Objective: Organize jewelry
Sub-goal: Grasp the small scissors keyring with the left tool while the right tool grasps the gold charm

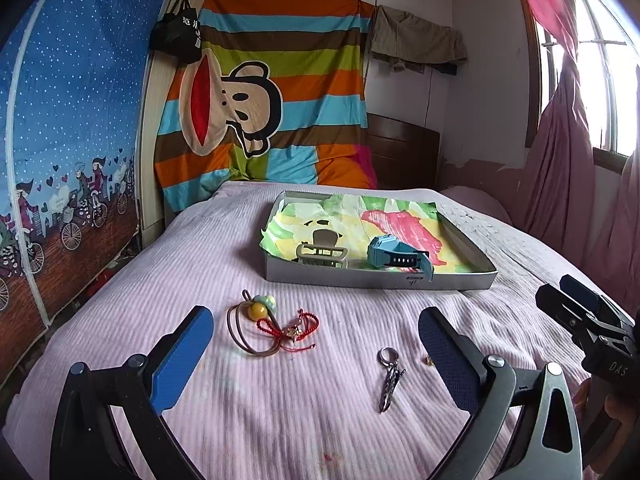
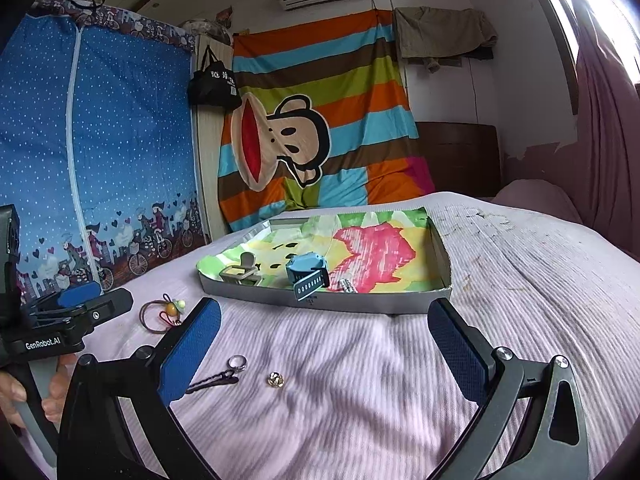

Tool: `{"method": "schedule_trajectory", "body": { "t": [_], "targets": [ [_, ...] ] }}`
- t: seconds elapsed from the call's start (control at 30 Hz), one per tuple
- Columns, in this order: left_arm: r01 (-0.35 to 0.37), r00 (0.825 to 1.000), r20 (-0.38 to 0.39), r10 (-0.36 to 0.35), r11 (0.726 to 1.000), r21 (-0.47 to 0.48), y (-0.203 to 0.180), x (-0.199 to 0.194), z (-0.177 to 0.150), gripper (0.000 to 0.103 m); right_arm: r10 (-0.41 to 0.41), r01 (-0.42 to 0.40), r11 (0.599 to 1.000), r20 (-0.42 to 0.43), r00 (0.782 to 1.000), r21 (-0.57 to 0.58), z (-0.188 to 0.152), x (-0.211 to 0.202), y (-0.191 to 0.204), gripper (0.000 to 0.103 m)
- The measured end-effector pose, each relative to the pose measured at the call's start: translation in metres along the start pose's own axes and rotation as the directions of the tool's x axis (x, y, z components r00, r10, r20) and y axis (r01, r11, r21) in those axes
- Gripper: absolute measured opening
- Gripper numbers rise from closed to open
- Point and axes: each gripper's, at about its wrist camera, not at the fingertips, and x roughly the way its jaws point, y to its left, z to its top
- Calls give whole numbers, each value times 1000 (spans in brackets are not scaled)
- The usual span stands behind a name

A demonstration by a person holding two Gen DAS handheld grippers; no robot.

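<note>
The left hand-held gripper hangs low over the bed with its jaws spread wide and nothing between its blue pads; the right hand-held gripper beside it is spread just as wide and is also empty. On the pink ribbed bedspread, between the left gripper's fingers, lies a silver keyring with a dark pendant, and a small gold trinket sits just beside it, toward the right finger. Nearer the left finger lie a brown hair tie with a yellow bead and a red cord bracelet, touching each other. Farther out on the bed sits a shallow cardboard tray lined with a brightly coloured drawing. Inside it, near the front wall, stand a beige hair claw and a light blue watch, close together but apart. A small silvery piece lies just beside the watch.
</note>
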Motion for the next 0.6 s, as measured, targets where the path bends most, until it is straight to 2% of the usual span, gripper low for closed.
{"method": "schedule_trajectory", "body": {
  "t": [0.37,0.6],
  "targets": [
    [16,997,-81,-15,1000,10,2,5,-17,103,-11,1,996,-118,993,-86,-22,18,12,102],
    [62,986,-155,-55,997,37,-2,15,-20,103,3,-21,995,-194,981,-95,-29,32,13,102]
  ]
}}
